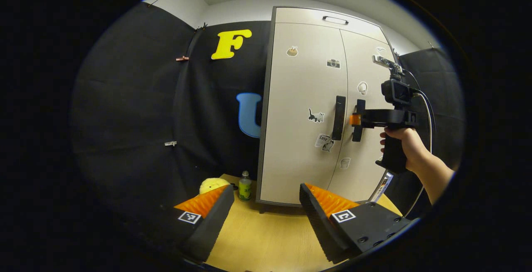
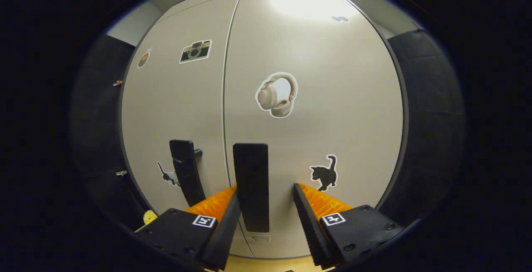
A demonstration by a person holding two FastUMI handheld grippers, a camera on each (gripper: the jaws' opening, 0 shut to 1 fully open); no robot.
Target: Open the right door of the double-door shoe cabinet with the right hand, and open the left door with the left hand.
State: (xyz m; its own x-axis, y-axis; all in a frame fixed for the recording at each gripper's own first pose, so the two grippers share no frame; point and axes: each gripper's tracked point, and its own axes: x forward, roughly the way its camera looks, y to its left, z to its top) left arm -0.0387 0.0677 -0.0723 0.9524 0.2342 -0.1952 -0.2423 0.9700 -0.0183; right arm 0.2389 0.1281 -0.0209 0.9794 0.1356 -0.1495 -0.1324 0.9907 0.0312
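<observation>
Right gripper view, shoe cabinet (image 2: 332, 97) doors shut

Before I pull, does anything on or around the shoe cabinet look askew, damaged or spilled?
Nothing stands out. Both doors of the shoe cabinet sit closed and flush, and the small bottle beside it stands upright. The right gripper is open around the right door handle, not yet clamped.

A staged recording booth is shown rather than a lived-in home. Black cloth (image 1: 133, 110) is hung and clipped as walls beneath plain white room walls and ceiling. A sticker-covered shoe cabinet (image 1: 307, 110) is set on a pale wooden tabletop (image 1: 266, 238), with a small bottle (image 1: 245, 186) and a yellow soft toy (image 1: 213, 184) placed beside it. A hand (image 1: 405, 145) is seen holding a camera-fitted handheld tool before the doors
</observation>
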